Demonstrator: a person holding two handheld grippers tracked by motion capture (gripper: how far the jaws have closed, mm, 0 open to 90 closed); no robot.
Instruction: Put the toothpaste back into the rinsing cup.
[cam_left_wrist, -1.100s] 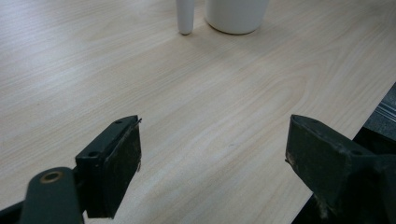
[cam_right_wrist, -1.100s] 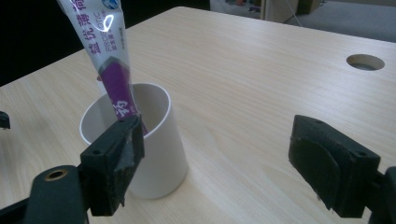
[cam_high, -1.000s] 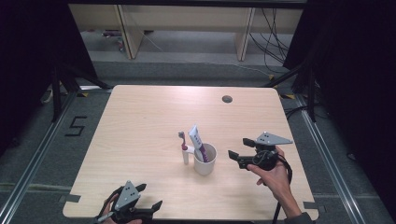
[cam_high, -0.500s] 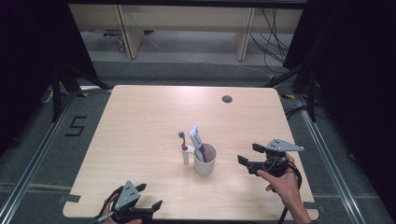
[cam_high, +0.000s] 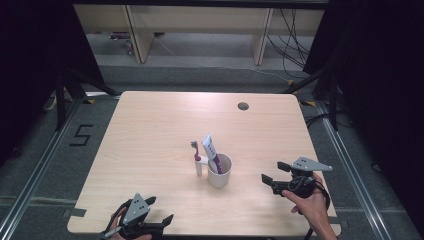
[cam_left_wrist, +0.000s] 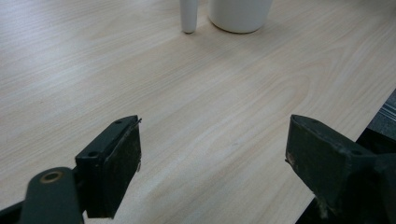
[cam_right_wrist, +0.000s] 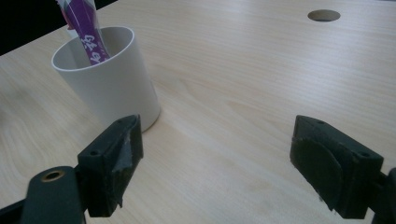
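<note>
While the left hand-held gripper (cam_high: 159, 221) sits at the near edge of the counter (cam_high: 150, 130) with its jaws spread and empty, the right hand-held gripper (cam_high: 275, 172) is likewise wide open, holding nothing. Just ahead of its left jaw stands the white cup (cam_right_wrist: 109, 81), a purple tube (cam_right_wrist: 86, 28) leaning inside. A toothbrush (cam_high: 196, 157) stands upright beside the cup's far side.

High view: fixed overhead, faces forward and down, far enough to take in the whole light wooden bench (cam_high: 150, 130). Left gripper view: rides low near the bench's near edge, looks along the surface toward the white cylindrical cup (cam_left_wrist: 239, 15). Right gripper view: low, close beside the same cup (cam_right_wrist: 112, 88). All three views share cup and benchtop.
</note>
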